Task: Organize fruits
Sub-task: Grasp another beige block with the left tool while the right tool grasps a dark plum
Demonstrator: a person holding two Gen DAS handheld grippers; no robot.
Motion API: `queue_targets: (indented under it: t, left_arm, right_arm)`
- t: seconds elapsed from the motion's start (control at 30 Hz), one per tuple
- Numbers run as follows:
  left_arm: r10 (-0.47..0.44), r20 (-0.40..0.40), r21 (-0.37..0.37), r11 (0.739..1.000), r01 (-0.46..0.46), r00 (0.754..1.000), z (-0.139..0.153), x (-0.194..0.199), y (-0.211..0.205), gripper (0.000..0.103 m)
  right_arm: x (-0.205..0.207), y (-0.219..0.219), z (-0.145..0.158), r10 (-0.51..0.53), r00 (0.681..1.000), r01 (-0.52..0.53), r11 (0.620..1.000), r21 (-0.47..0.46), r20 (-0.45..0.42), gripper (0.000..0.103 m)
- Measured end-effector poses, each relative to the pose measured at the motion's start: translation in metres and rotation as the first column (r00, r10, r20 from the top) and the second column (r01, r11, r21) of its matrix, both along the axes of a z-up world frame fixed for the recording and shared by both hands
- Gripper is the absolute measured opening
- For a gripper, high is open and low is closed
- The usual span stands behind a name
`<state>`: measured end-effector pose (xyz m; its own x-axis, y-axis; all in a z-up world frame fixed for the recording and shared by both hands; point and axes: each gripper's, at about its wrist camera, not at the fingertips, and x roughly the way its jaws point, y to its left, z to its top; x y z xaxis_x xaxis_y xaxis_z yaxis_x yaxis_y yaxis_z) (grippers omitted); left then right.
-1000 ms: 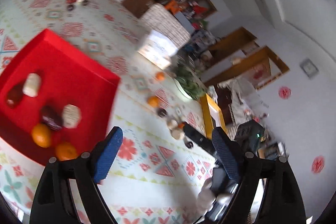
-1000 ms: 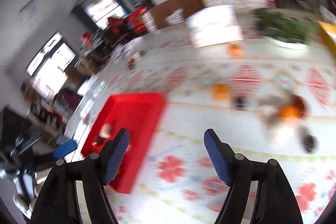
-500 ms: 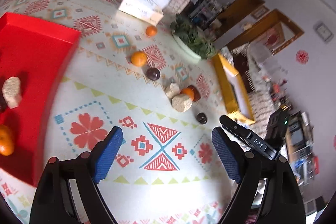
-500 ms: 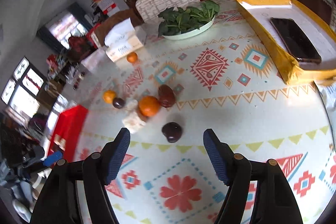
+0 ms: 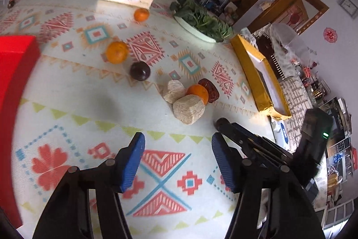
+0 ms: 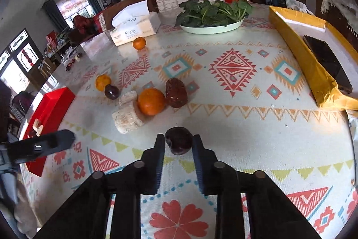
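Note:
My right gripper (image 6: 178,142) has closed around a dark plum (image 6: 179,141) on the patterned tablecloth; its pads touch both sides. Beyond it lie an orange (image 6: 151,101), a dark red date (image 6: 176,92), two pale beige chunks (image 6: 127,118), another plum (image 6: 111,91) and two more oranges (image 6: 103,82). My left gripper (image 5: 177,145) is open and empty, hovering above the cloth short of the same cluster: beige chunks (image 5: 189,108), orange (image 5: 198,92), plum (image 5: 140,70). The red tray (image 5: 13,73) lies at the left, also in the right wrist view (image 6: 48,113).
A tissue box (image 6: 134,25), a plate of leafy greens (image 6: 212,15) and a yellow box (image 6: 313,55) with a phone on it stand at the far and right sides. The right gripper's arm (image 5: 257,145) shows beside my left fingers.
The right gripper has advanced onto the near plum and narrowed its jaws around it. The left gripper has swung right from the tray toward the fruit cluster, staying open.

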<state>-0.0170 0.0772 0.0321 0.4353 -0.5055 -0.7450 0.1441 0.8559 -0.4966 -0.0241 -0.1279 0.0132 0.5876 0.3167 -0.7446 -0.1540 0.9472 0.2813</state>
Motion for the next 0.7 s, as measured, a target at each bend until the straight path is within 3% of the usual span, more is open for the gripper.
queue_targets:
  t: [0.23,0.37,0.4,0.43,0.7]
  left_arm:
    - [-0.003,0.002,0.064,0.998,0.003,1.0,-0.016,0.022,-0.039,0.062]
    - [-0.026,0.089,0.228,0.974,0.005,0.996,-0.018,0.029,-0.065,0.061]
    - [-0.029,0.105,0.258,0.966,0.001,0.994,-0.018,0.03,-0.067,0.045]
    - [-0.034,0.115,0.278,0.961,0.001,0.993,-0.019,0.029,-0.068,0.041]
    - [0.013,0.113,0.196,0.98,-0.035,0.994,-0.011,0.015,-0.041,0.041]
  right_arm:
    - [-0.001,-0.015,0.003,-0.028,1.0,0.028,0.997,0.07,-0.005,0.023]
    - [-0.001,-0.023,0.005,-0.043,0.999,0.043,0.994,0.103,0.0,0.023]
    - [-0.002,-0.023,0.006,-0.046,0.999,0.046,0.993,0.106,0.0,0.023]
    - [-0.002,-0.024,0.006,-0.047,0.999,0.047,0.993,0.109,0.001,0.023]
    - [0.003,-0.027,0.001,-0.025,0.999,0.03,0.986,0.165,-0.036,0.026]
